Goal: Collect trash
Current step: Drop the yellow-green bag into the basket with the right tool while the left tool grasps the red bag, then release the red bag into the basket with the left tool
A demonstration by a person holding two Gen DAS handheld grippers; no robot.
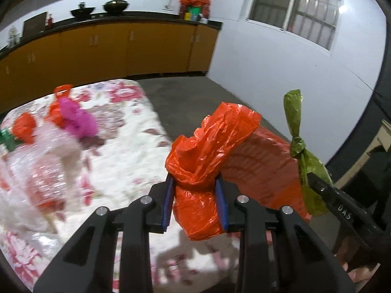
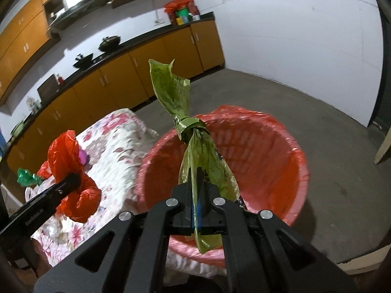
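My left gripper (image 1: 195, 183) is shut on an orange plastic bag (image 1: 207, 146) and holds it in the air above the table's right edge, beside the bin. It also shows in the right wrist view (image 2: 73, 183). My right gripper (image 2: 196, 173) is shut on a knotted green plastic bag (image 2: 195, 131) and holds it over the open red bin (image 2: 268, 146). The green bag also shows at the right of the left wrist view (image 1: 297, 131), with the bin (image 1: 264, 166) behind the orange bag. More trash lies on the table: a magenta bag (image 1: 78, 117), orange bags (image 1: 24, 127) and a clear wrapper (image 1: 39, 168).
The table has a floral cloth (image 1: 127, 131). The bin stands on a grey floor (image 2: 317, 102) by the table's right edge. Yellow kitchen cabinets (image 1: 110, 48) with pots run along the far wall. A white wall with a window (image 1: 305, 12) is to the right.
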